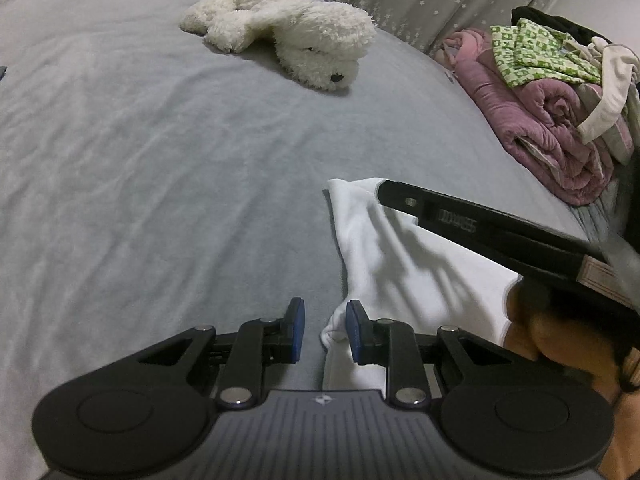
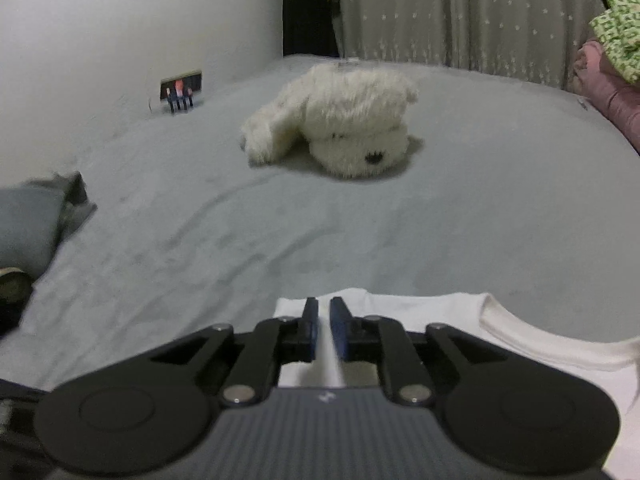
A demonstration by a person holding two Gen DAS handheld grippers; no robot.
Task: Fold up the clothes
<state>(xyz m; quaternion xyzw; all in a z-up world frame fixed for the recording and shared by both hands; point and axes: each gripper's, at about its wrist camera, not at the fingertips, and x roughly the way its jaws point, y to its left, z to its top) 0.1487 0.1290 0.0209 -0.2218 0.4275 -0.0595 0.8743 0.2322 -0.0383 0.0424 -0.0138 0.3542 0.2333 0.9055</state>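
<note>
1. The smooth white knit-cloth garment point(image 1: 404, 264) looks soft and matt.
2. The grey bed sheet point(image 1: 160, 160) is matt, faintly napped cloth.
3. The cream plush toy dog point(image 2: 340, 120) has shaggy pile.
4. The mauve quilted blanket point(image 1: 536, 120) looks padded.
5. The left gripper point(image 1: 324, 330) is matt black plastic with shiny metal pivot pins.

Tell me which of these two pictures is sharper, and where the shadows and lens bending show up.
The left wrist view is sharper: the plush dog and the bed sheet wrinkles look crisp, and the right gripper casts soft shadows across the white shirt. The right wrist view is blurry, smearing the plush dog and the curtain. Both views bend the bed into a dome, with dark corners.
</note>
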